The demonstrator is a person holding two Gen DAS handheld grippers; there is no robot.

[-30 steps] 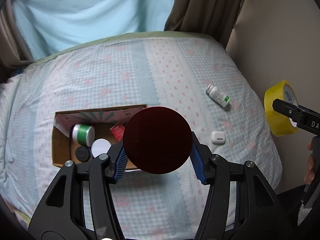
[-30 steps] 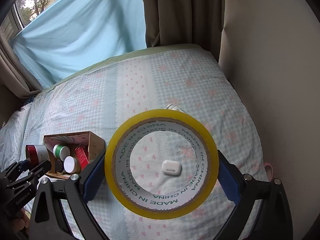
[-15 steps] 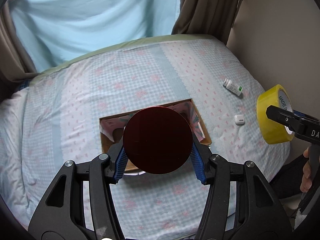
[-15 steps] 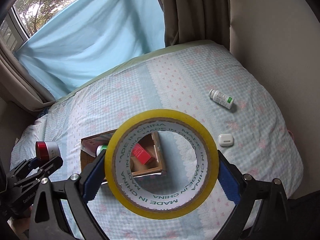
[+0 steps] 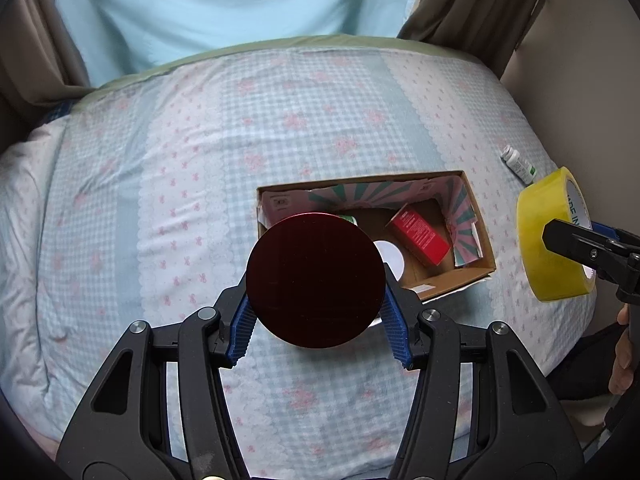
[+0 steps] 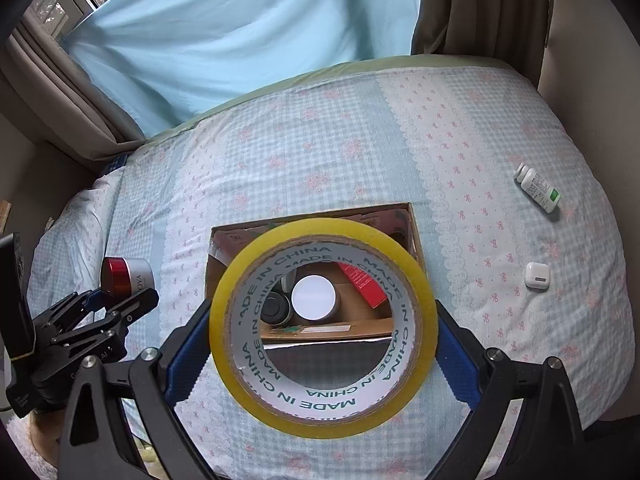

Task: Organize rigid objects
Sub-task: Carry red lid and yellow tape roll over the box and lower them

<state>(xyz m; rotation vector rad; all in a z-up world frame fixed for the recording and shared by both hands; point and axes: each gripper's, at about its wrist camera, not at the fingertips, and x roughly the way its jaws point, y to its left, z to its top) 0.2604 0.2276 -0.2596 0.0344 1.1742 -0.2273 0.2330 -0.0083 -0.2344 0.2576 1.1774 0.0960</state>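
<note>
My left gripper [image 5: 316, 322] is shut on a round jar with a dark red lid [image 5: 315, 280], held above the bed just in front of the open cardboard box [image 5: 468, 276]. The jar also shows in the right wrist view [image 6: 127, 274]. My right gripper [image 6: 322, 356] is shut on a yellow tape roll [image 6: 320, 416], held above the box's near edge; the roll also shows in the left wrist view [image 5: 552, 236]. The box [image 6: 414, 232] holds a red carton [image 5: 418, 234], a white-lidded jar [image 6: 314, 297] and a black item [image 6: 274, 308].
A white pill bottle [image 6: 538, 188] and a white earbud case [image 6: 537, 275] lie on the checked bedspread [image 6: 360, 140] to the right of the box. A wall borders the bed on the right. Curtains [image 6: 240, 32] hang behind.
Both grippers have moved left over the bed with their objects. The box now lies right below both, and the bottle and earbud case have shifted to the right edge of view.
</note>
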